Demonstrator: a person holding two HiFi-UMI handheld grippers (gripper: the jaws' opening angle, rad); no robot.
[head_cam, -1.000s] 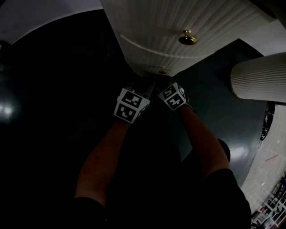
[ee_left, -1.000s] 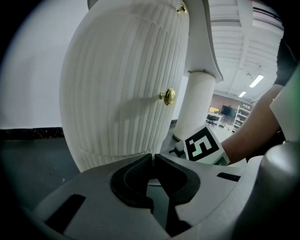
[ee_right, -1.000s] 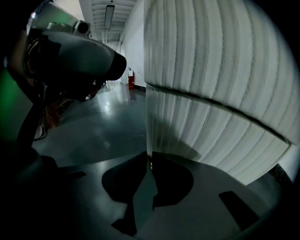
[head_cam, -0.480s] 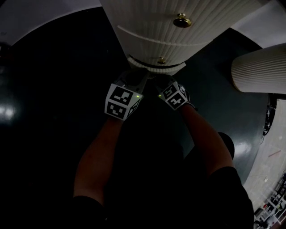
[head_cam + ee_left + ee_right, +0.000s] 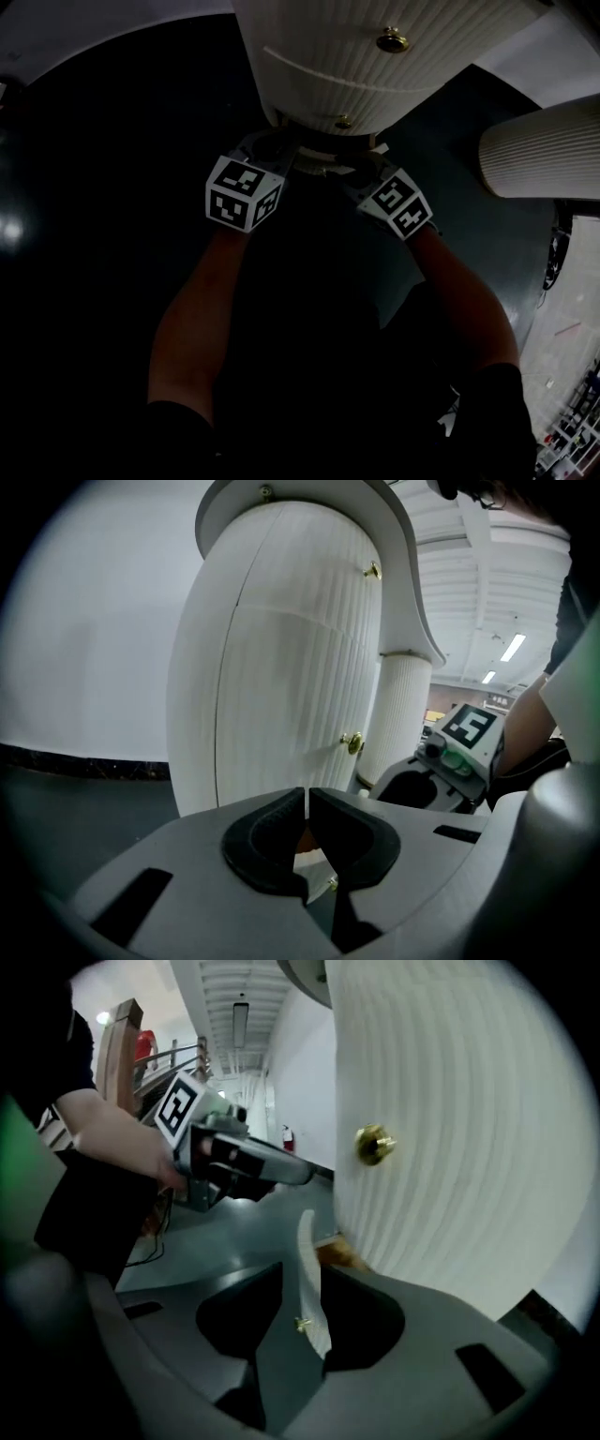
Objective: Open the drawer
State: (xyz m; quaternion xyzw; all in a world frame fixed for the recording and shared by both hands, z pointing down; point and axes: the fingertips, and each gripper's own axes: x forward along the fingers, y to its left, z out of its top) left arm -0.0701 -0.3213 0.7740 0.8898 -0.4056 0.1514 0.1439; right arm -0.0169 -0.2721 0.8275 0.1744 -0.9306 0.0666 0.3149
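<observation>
My left gripper (image 5: 307, 803) has its pads drawn together, with only a hairline slit between them. My right gripper (image 5: 302, 1277) stands with jaws apart, astride the white front panel of the drawer (image 5: 307, 1241) — the panel lies closer to the right pad. The drawer sits at the foot of the ribbed white cabinet (image 5: 375, 56), standing out a little from its face — brown wood shows in the gap. Higher up the cabinet face is a brass knob (image 5: 375, 1144).
</observation>
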